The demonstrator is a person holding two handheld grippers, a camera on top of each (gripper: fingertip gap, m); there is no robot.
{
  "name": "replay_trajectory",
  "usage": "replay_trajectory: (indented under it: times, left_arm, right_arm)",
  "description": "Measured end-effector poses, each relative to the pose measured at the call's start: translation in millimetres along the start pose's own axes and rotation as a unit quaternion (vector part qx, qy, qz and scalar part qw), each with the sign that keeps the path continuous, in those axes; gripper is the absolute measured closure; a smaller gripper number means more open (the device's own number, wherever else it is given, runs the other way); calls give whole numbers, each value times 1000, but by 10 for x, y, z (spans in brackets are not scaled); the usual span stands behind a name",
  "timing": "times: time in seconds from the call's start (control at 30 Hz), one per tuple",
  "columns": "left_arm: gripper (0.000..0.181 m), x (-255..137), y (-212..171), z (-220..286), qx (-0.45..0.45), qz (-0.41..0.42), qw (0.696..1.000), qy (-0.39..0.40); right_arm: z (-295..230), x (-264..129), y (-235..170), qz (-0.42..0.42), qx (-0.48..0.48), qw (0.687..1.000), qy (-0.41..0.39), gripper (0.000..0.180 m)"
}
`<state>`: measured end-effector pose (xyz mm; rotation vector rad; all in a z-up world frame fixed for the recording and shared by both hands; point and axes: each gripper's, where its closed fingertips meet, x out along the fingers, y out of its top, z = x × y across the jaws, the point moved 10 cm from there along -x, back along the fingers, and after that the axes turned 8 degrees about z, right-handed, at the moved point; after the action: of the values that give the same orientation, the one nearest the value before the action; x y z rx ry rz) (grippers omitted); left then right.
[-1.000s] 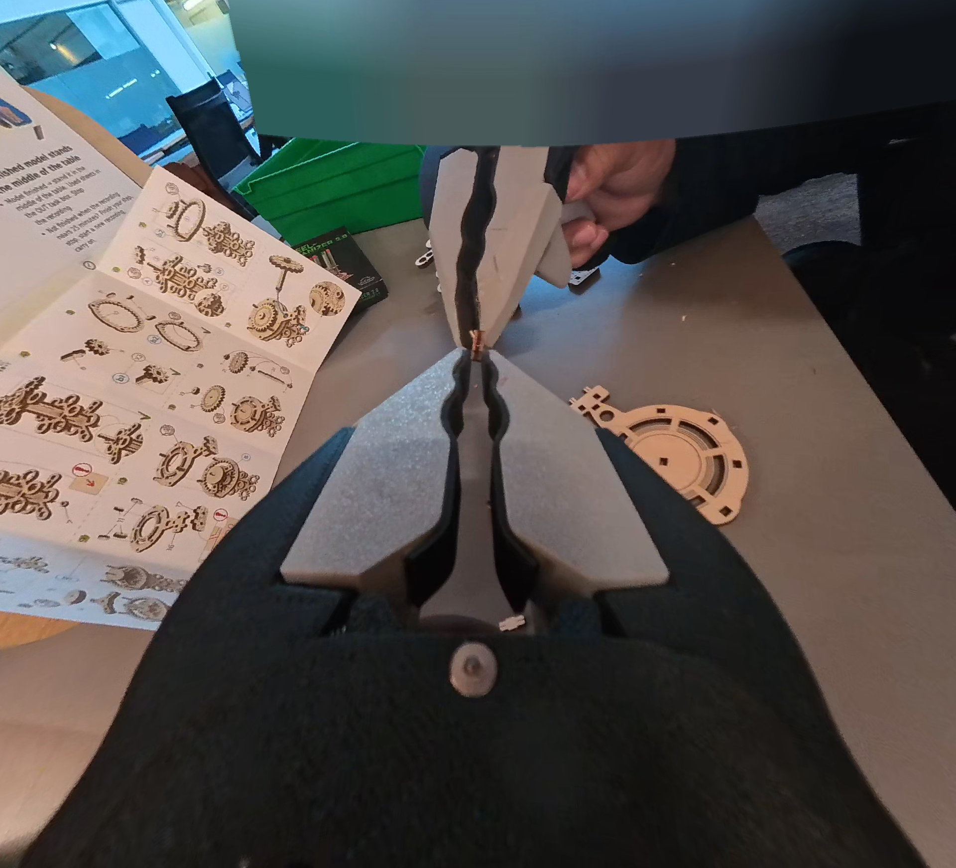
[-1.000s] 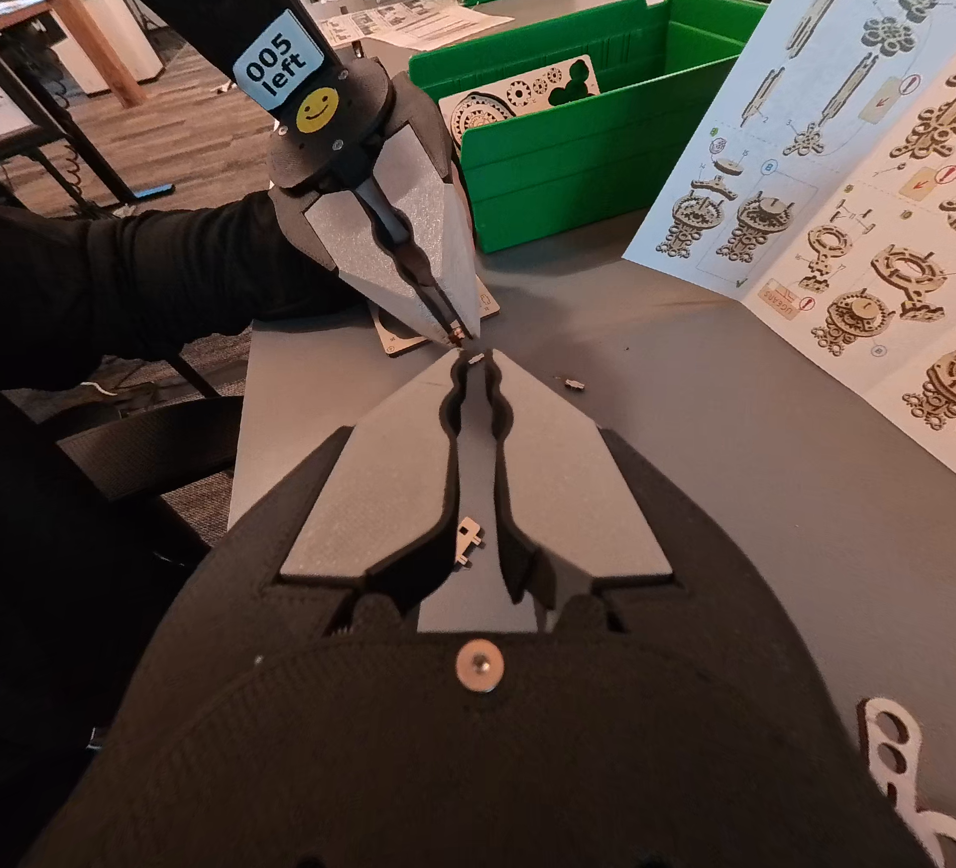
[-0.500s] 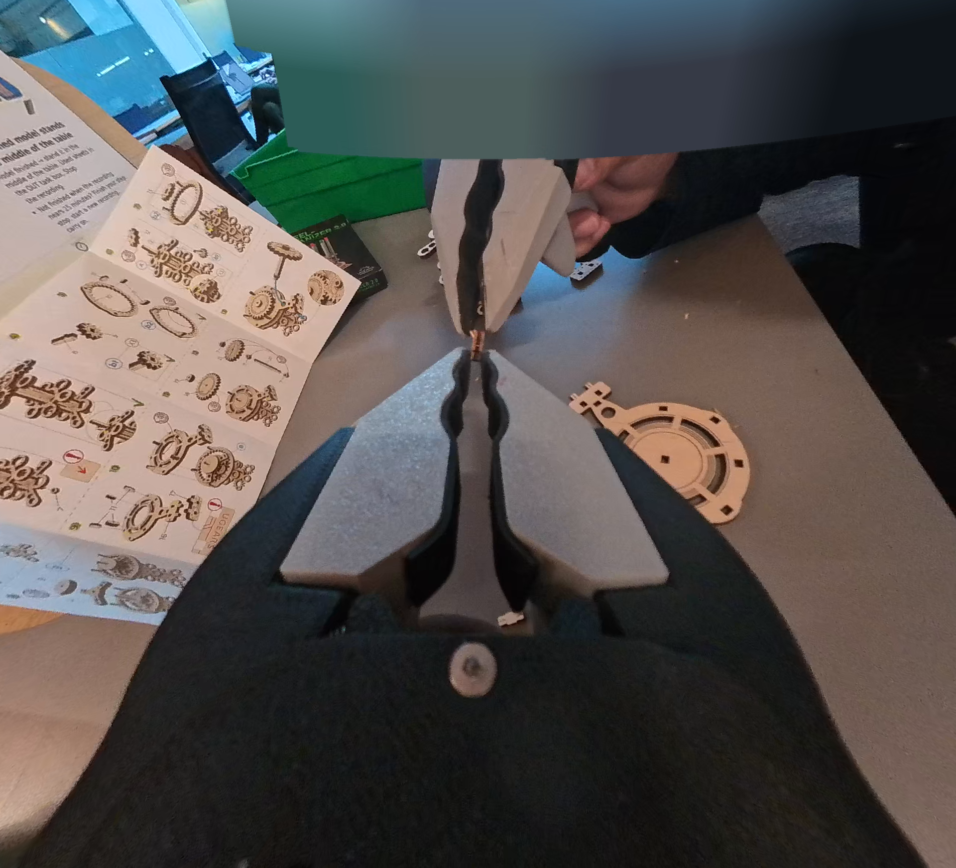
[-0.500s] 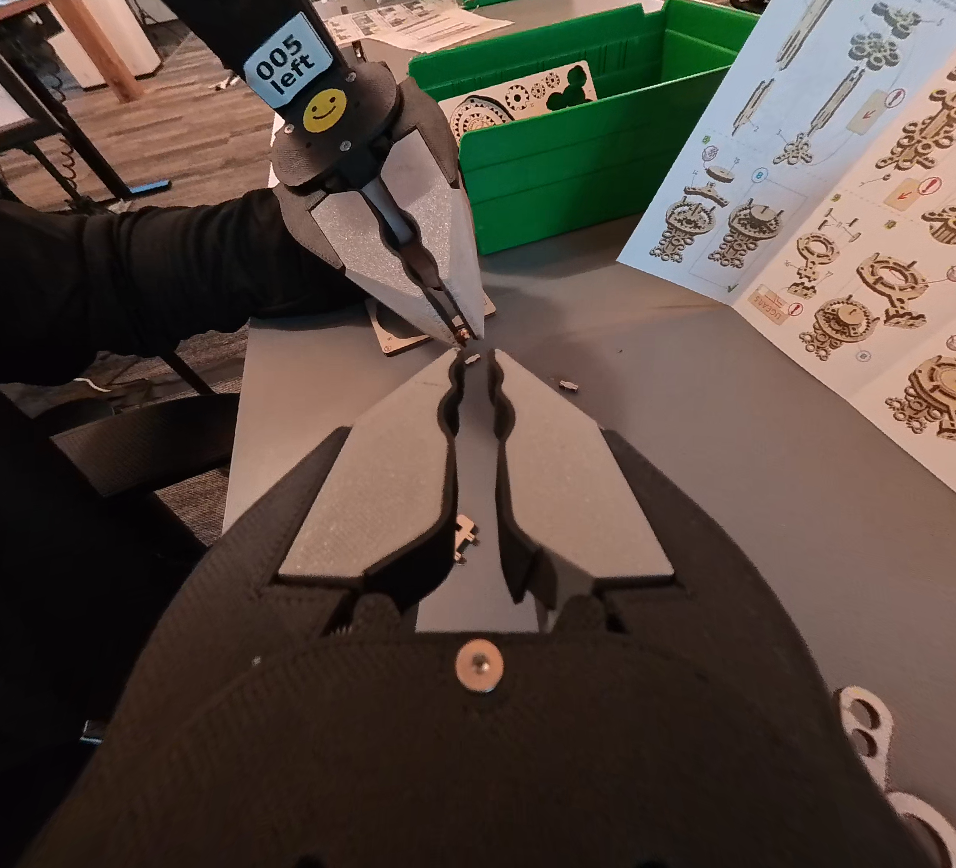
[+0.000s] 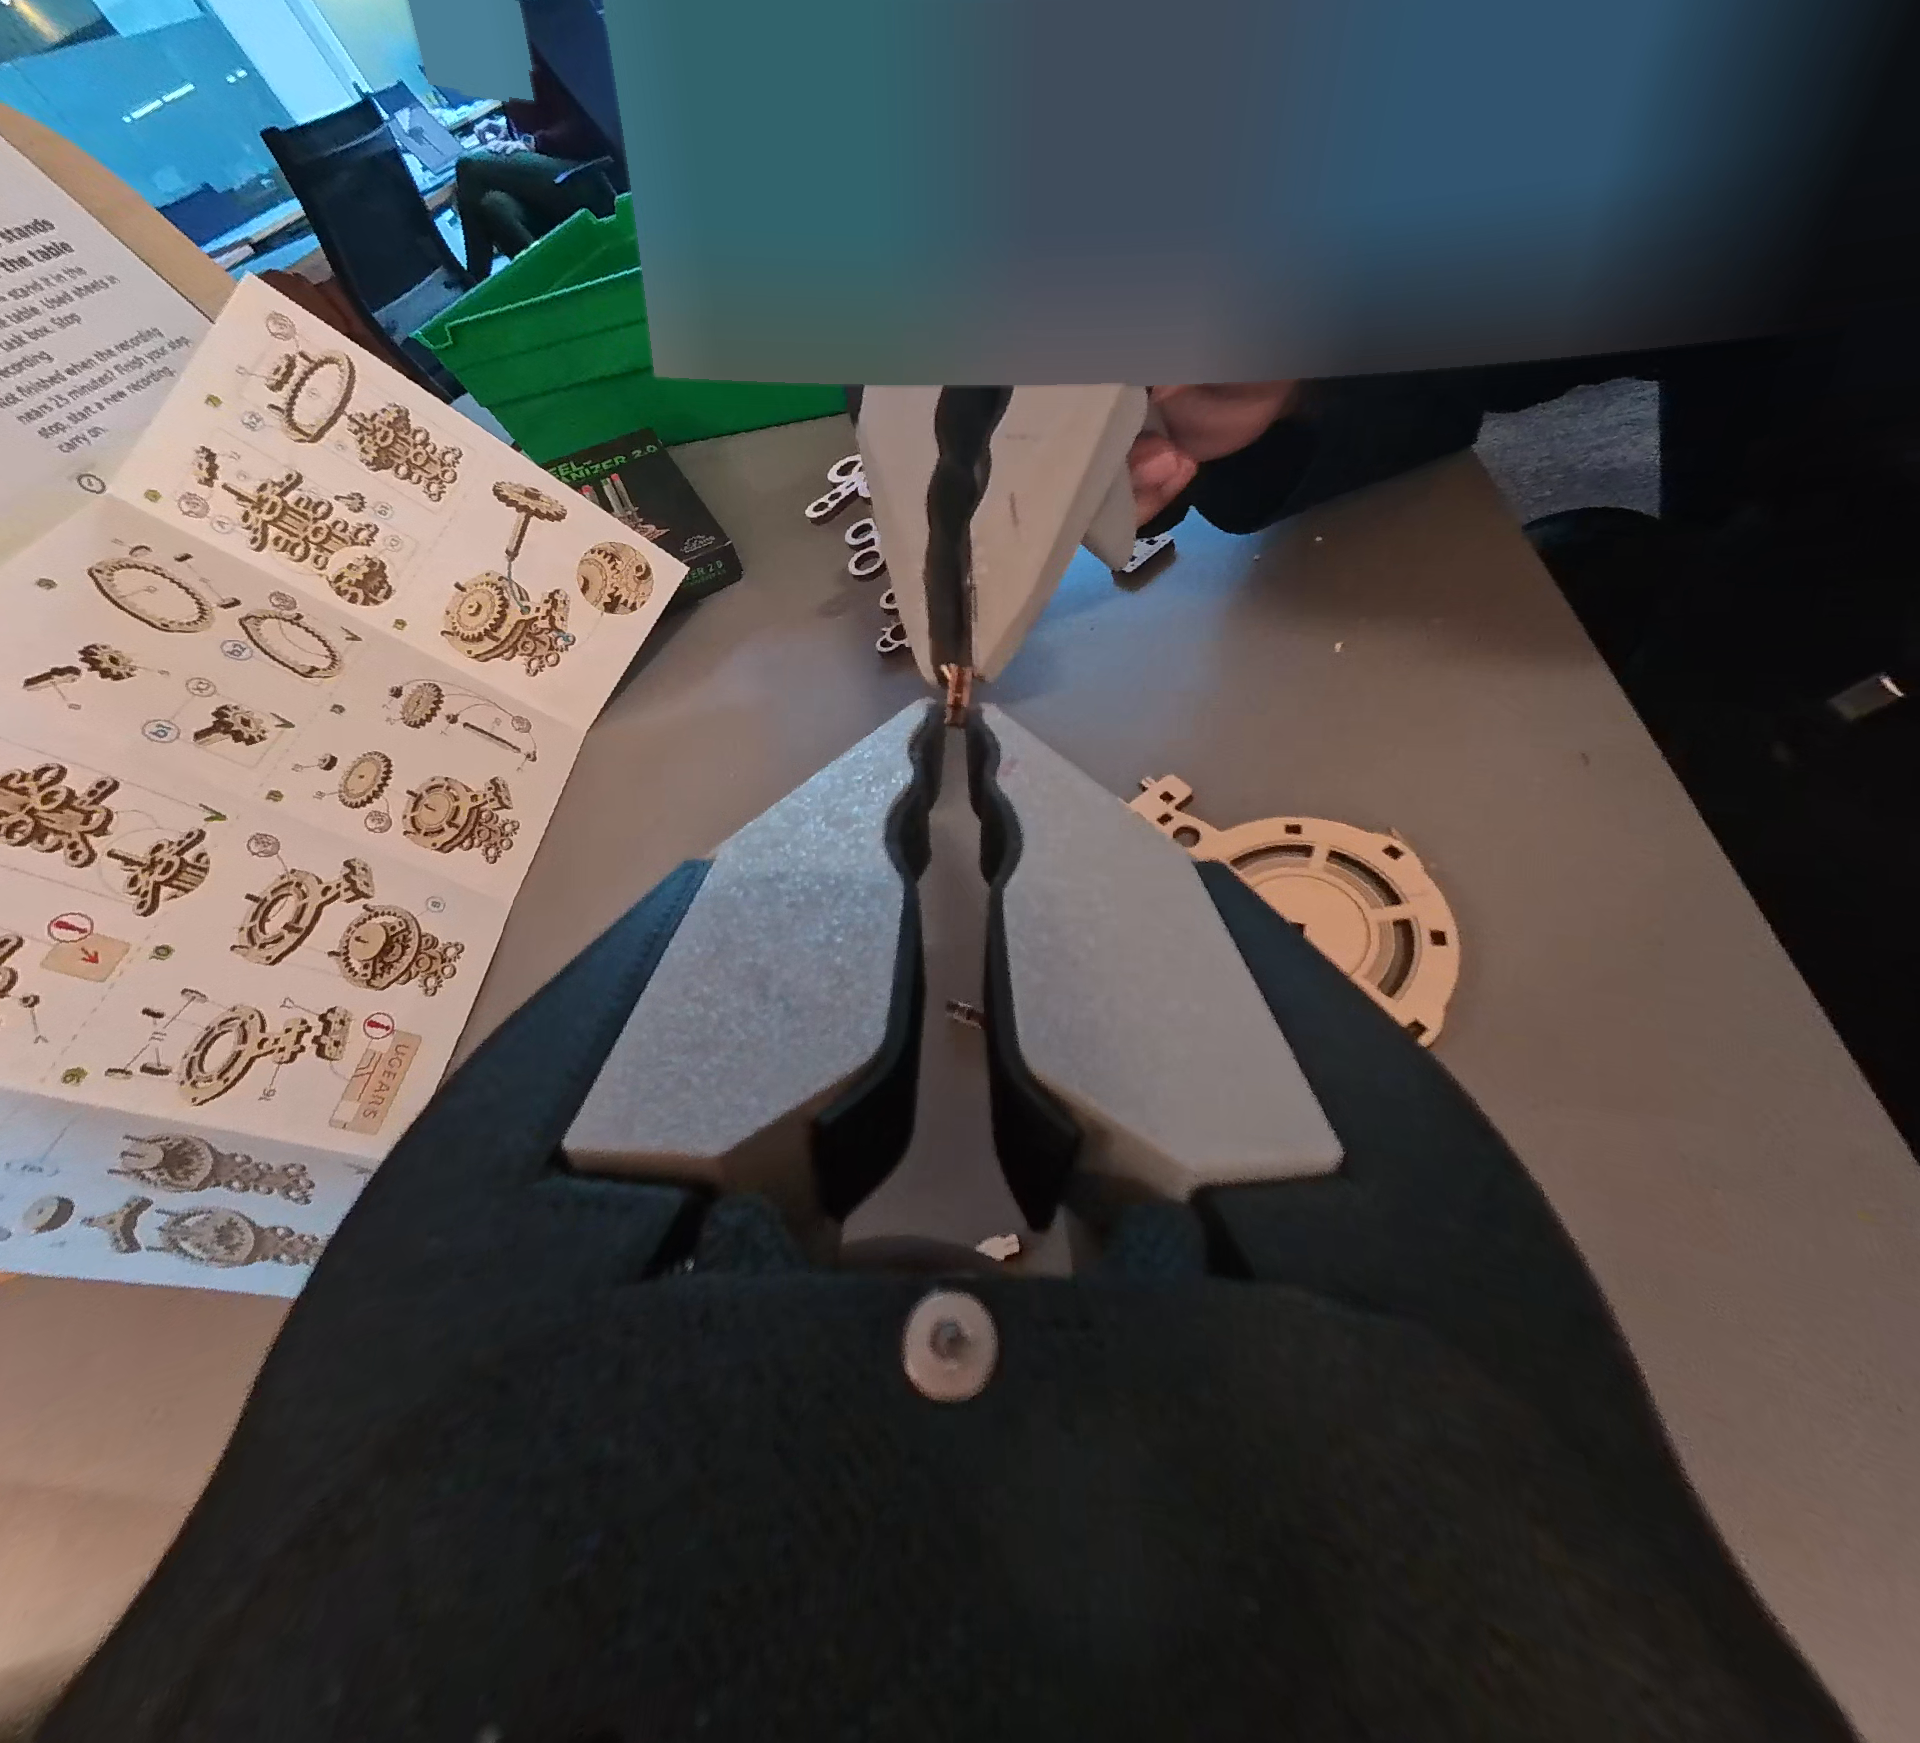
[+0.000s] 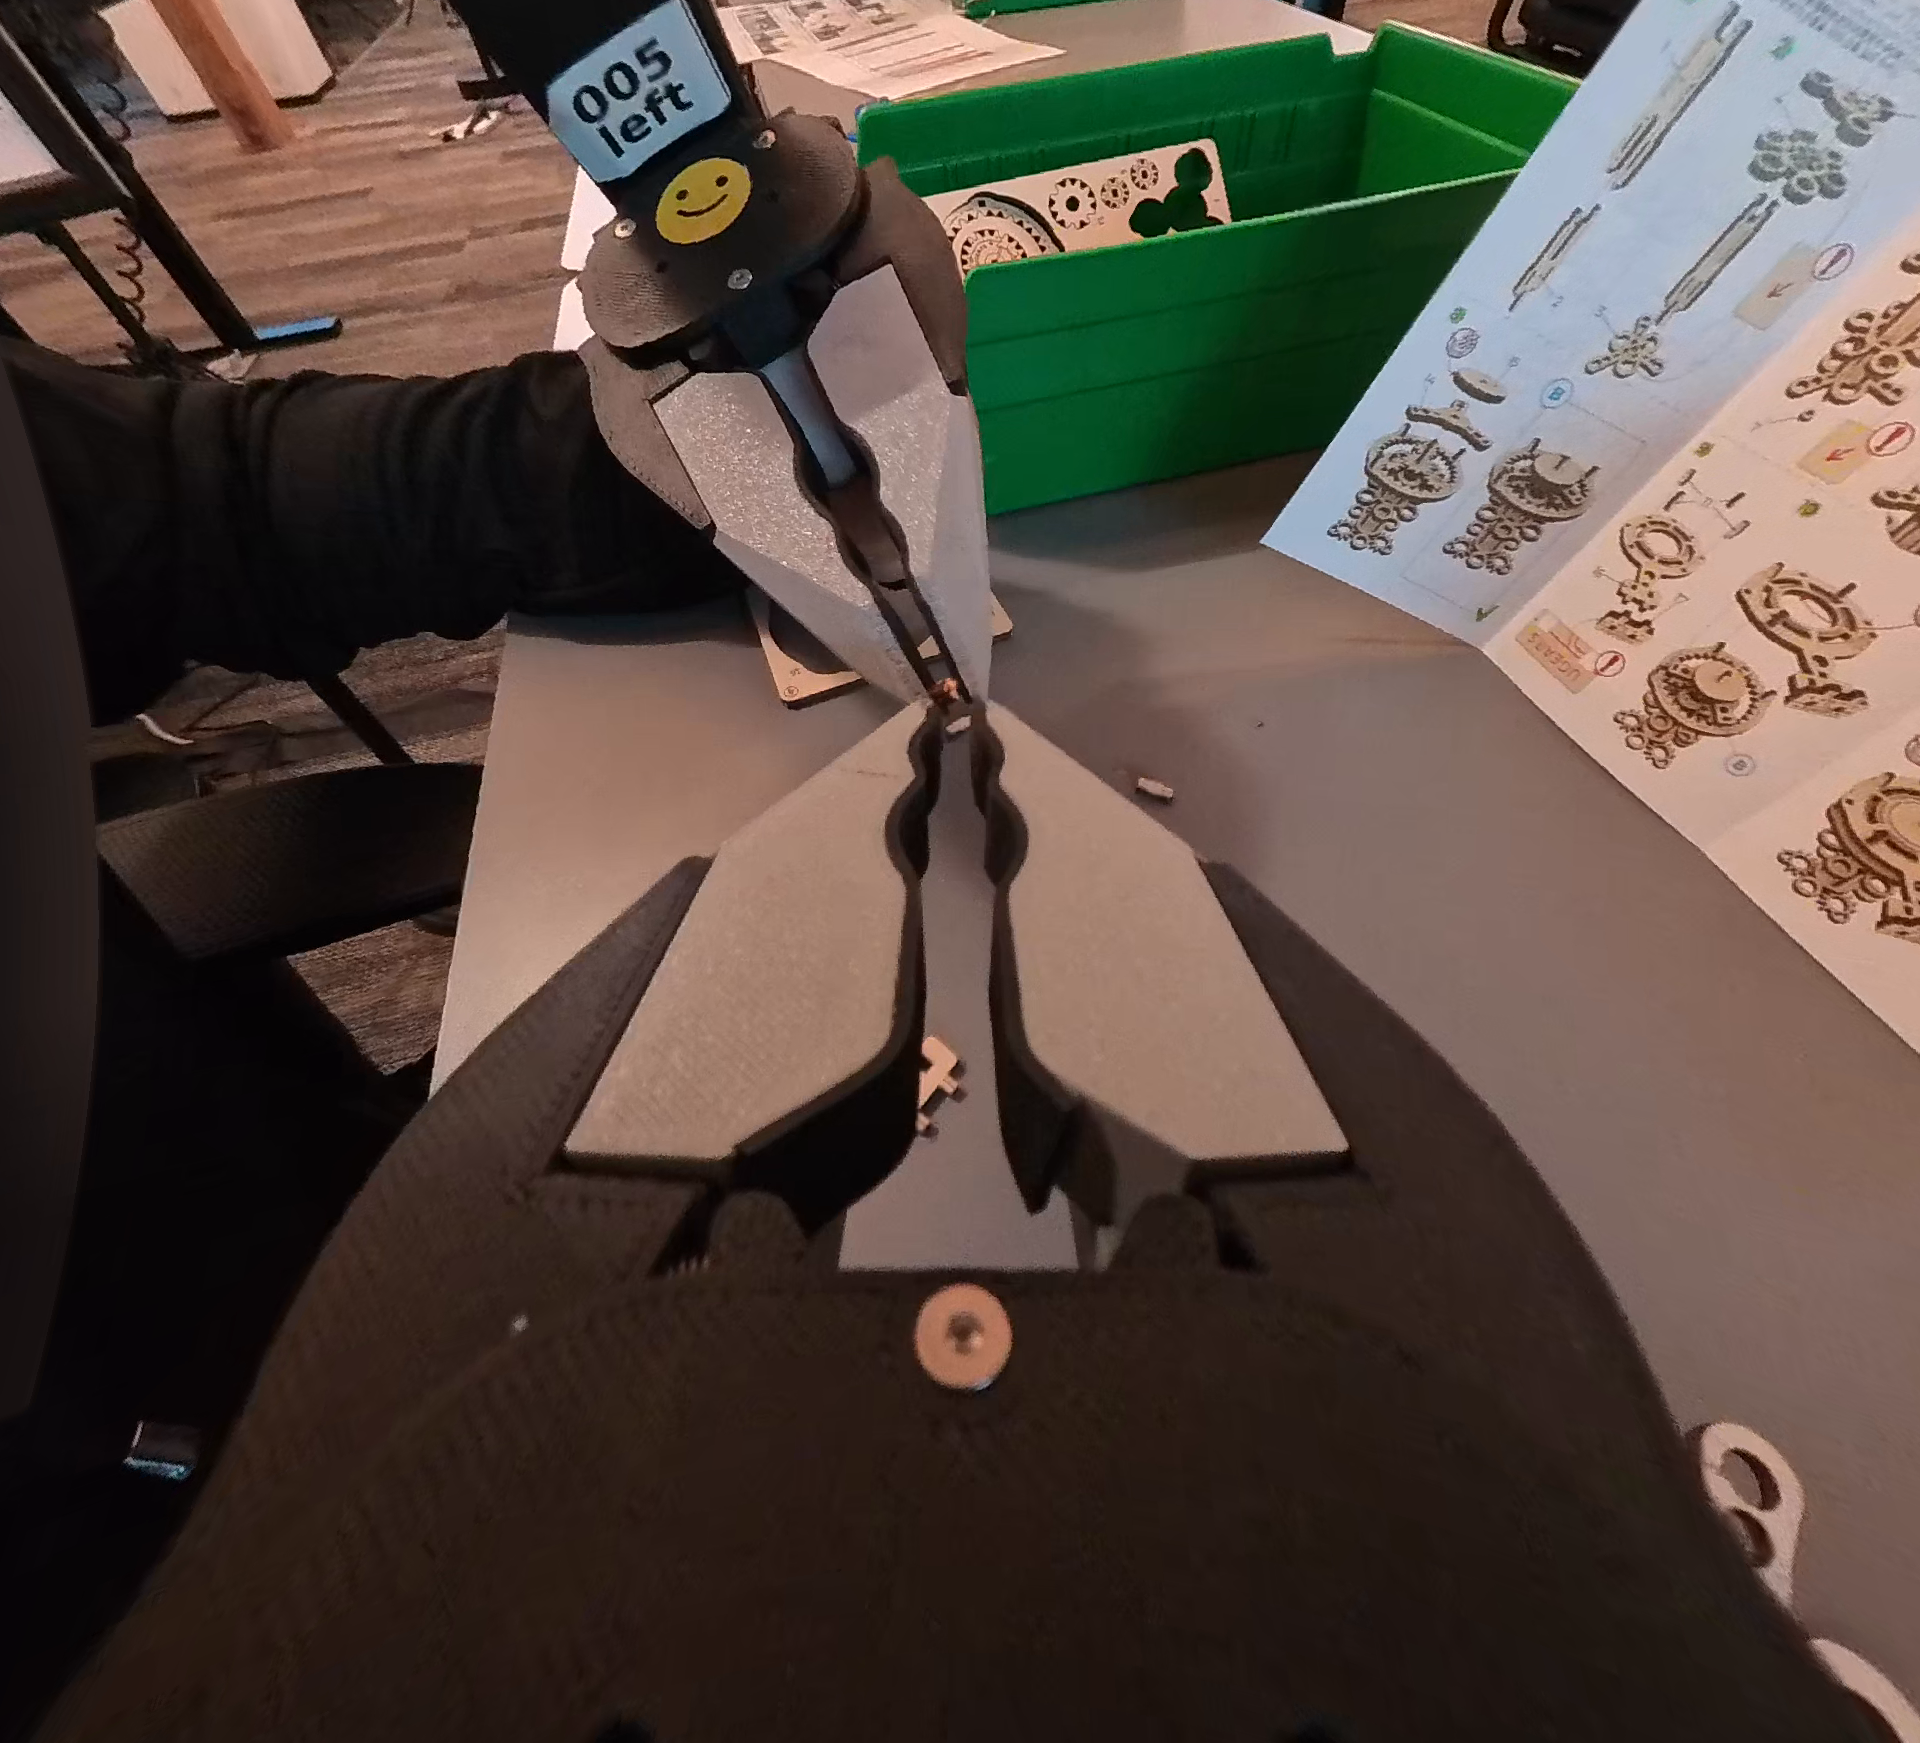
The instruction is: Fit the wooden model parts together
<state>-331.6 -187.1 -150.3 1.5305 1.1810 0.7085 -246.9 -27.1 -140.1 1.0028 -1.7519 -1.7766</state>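
Observation:
My left gripper (image 5: pixel 951 714) and my right gripper (image 6: pixel 956 725) meet tip to tip above the grey table (image 5: pixel 1558 862). Each is shut on a tiny wooden part: the right one's small brown piece (image 5: pixel 957 683) shows at its tips in the left wrist view. A pale piece (image 6: pixel 958 725) sits at the right tips in the right wrist view. The left gripper (image 6: pixel 940 691) comes in from the upper left there. The two pieces touch or nearly touch. A round wooden disc part (image 5: pixel 1340 914) lies flat on the table to the right.
An open instruction sheet (image 5: pixel 260 758) (image 6: pixel 1662 446) stands along one side. A green bin (image 6: pixel 1195 363) holds a cut wooden sheet. Small loose parts (image 6: pixel 940 1075) (image 6: pixel 1151 787) lie on the table. A flat wooden board (image 6: pixel 831 670) lies under the left gripper. A dark small box (image 5: pixel 665 509) sits by the bin. Less than 4 cm separates the two grippers' tips.
The two grippers have drawn closer, so the small gap between their tips has closed. Both stay shut on their pieces. The left gripper stands steeper in the right wrist view.

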Motion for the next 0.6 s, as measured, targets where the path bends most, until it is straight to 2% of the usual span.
replay_trajectory:
  times: [0.3, 0.6]
  left_arm:
    - [180, 7, -2, -10, -25, 0, 1000, -12]
    - [180, 30, -14, 9, -34, -5, 999, -24]
  right_arm:
    - [-62, 13, 18, 2, -38, 999, -5, 174]
    - [-105, 22, 20, -7, -68, 998, -8, 180]
